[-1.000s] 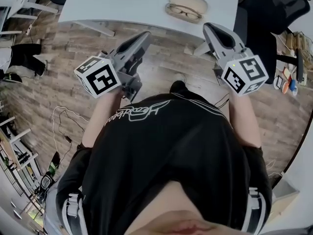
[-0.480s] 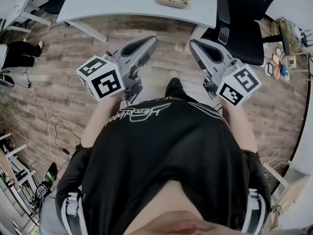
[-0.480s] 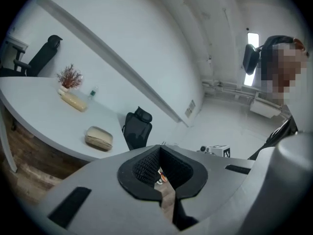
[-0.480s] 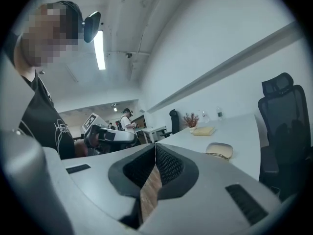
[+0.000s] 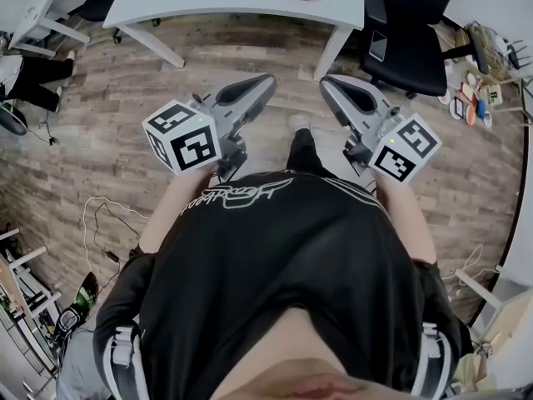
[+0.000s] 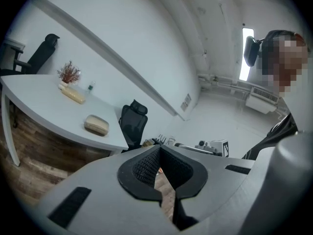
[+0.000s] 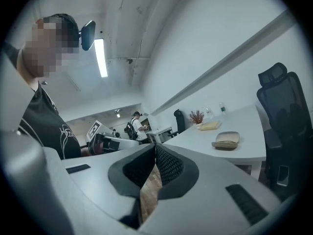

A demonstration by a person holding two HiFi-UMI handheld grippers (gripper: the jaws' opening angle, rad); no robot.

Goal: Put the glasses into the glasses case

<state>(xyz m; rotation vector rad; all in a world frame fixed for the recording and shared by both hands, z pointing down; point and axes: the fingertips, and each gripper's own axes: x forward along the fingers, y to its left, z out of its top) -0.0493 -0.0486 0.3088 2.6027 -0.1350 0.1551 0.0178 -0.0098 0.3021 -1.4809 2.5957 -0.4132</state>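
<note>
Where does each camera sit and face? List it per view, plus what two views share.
Head view: on the person's head, looking steeply down; shows the black shirt, left claw and right claw.
Left gripper view: on the left claw, looking level at the white table; shows its own shut jaws and the shirt.
Right gripper view: on the right claw, facing that table; shows its shut jaws and the shirt.
Shared: both gripper views show the glasses case on the table and the black chair.
</note>
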